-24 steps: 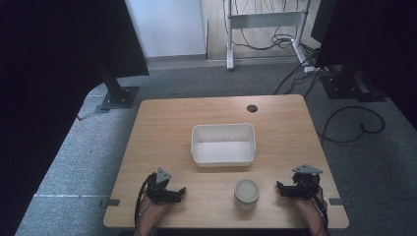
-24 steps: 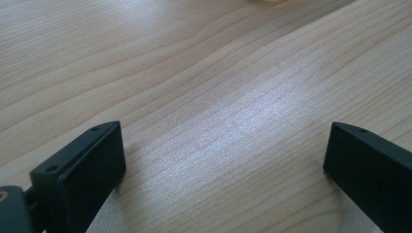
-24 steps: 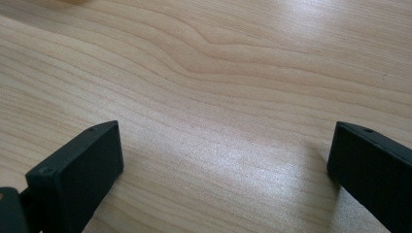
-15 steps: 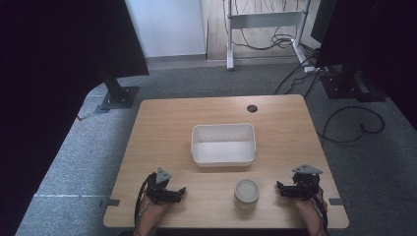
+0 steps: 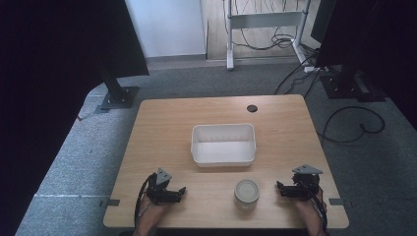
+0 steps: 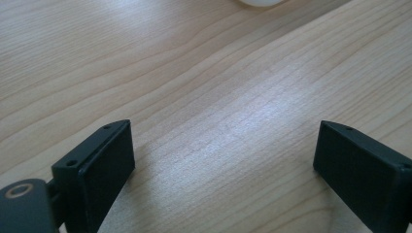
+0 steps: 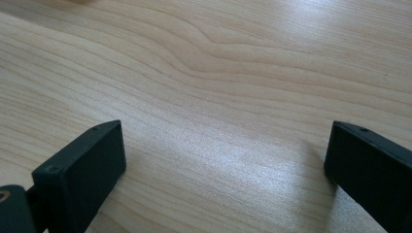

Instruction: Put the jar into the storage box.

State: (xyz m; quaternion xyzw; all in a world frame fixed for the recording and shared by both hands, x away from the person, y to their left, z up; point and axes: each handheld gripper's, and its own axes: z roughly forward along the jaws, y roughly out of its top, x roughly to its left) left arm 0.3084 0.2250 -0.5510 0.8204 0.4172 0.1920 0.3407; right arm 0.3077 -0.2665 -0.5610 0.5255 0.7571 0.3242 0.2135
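Two grippers rest low on the wooden table at its near edge, the left gripper and the right gripper facing each other, each with jaws spread wide over bare wood. Between them, nearer the right one, stands a small lidded jar. Beyond it sits a white rectangular tub.
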